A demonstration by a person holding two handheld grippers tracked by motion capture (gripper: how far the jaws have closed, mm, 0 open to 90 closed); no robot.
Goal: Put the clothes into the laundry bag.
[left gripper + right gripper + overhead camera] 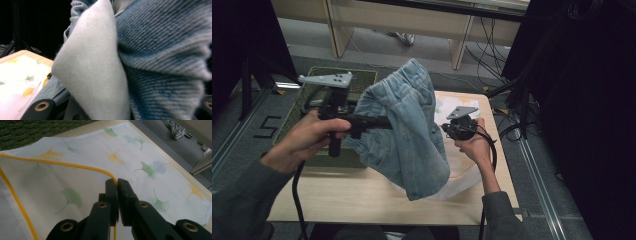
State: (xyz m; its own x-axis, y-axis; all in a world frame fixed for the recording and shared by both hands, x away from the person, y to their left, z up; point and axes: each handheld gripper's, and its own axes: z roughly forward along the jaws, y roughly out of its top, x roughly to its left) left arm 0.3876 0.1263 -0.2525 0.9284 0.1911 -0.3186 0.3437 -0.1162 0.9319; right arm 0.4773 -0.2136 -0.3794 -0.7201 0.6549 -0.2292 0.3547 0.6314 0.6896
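Beneath your hands runs a pale wooden table (362,200). Your left gripper (384,122) clamps a bunch of the denim jeans (407,130), lifted above the tabletop. Further right, your right gripper (117,182) pinches the yellow-trimmed edge of the leaf-print mesh bag (75,177) lying on the table.

Left gripper (377,121) raised, jaws clamped — right gripper (117,185) low, jaws pinched together.

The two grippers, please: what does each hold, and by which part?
Left gripper: the light-blue denim garment, by a bunched fold. Right gripper: the white leaf-print mesh bag, by its yellow-piped edge.
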